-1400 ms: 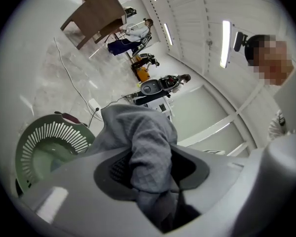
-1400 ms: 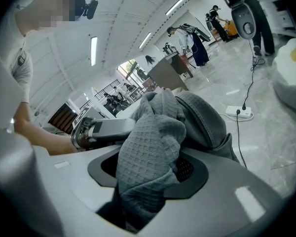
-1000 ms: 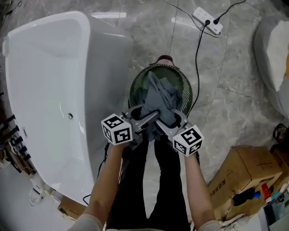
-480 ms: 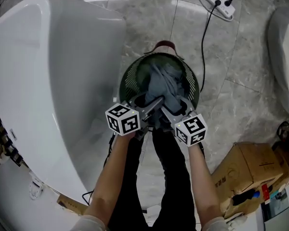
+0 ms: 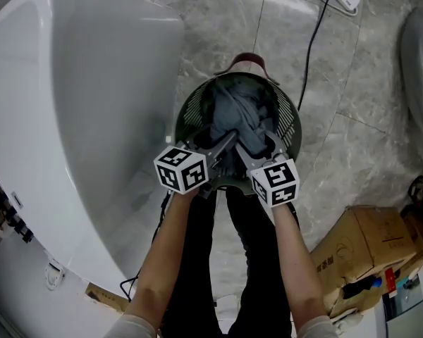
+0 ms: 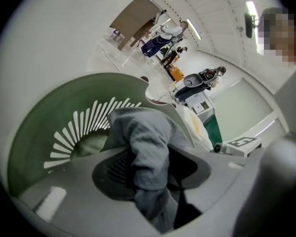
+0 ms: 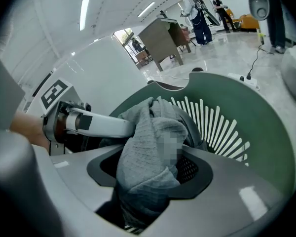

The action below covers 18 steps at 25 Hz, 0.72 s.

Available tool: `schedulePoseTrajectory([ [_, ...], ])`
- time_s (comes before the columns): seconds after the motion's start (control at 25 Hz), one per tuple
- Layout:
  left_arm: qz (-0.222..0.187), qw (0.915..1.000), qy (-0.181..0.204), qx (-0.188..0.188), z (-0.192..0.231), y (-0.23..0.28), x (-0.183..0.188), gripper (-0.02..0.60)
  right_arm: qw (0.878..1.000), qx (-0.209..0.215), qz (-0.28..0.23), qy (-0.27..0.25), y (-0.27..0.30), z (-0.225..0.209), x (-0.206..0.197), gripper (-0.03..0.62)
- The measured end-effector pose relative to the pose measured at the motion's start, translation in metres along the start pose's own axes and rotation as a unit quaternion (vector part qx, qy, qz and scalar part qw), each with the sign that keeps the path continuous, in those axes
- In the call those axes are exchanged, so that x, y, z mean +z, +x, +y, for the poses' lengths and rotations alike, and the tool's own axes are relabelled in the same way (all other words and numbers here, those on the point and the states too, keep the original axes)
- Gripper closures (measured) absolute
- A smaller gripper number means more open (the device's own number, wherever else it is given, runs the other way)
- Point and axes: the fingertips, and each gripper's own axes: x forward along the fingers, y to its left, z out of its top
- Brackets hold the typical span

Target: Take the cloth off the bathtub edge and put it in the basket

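- The left hand-held gripper (image 5: 223, 148) is pinching a bunched fold of the grey cloth (image 5: 241, 115) between narrowly set jaws. The right hand-held gripper (image 5: 248, 159) is clamping another fold just beside it.
- Gripping at two points side by side is probably keeping the cloth gathered, so no corner is trailing over the rim.
- The cloth is hanging from both sets of jaws into the green basket (image 5: 290, 118), with most of it inside and none on the bathtub (image 5: 77, 104).
- The basket is standing on the floor (image 5: 338, 83), just beside the bathtub's outer wall.
- The slatted basket wall is ringing the jaws closely, so straight up is looking like the free way out.
- The power cable (image 5: 311, 41) and cardboard box (image 5: 359, 241) are lying well apart to the right.
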Motion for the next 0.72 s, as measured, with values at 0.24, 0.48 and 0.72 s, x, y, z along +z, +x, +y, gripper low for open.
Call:
schedulePoseTrajectory([
  [0.24,0.002,0.9986,0.035,0.040,0.002,-0.014,0.003,0.313,0.996,-0.073,-0.006,0.048,-0.020,-0.029,0.004,0.379],
  [0.48,0.010,0.9980,0.053,0.032,-0.018,-0.039,0.009,0.314,0.994,-0.093,-0.024,0.057,-0.057,-0.030,0.022,0.379],
  [0.72,0.029,0.9942,0.098,0.033,-0.066,-0.083,0.014,0.314,0.996,-0.082,-0.016,0.027,-0.100,0.015,0.047,0.379],
])
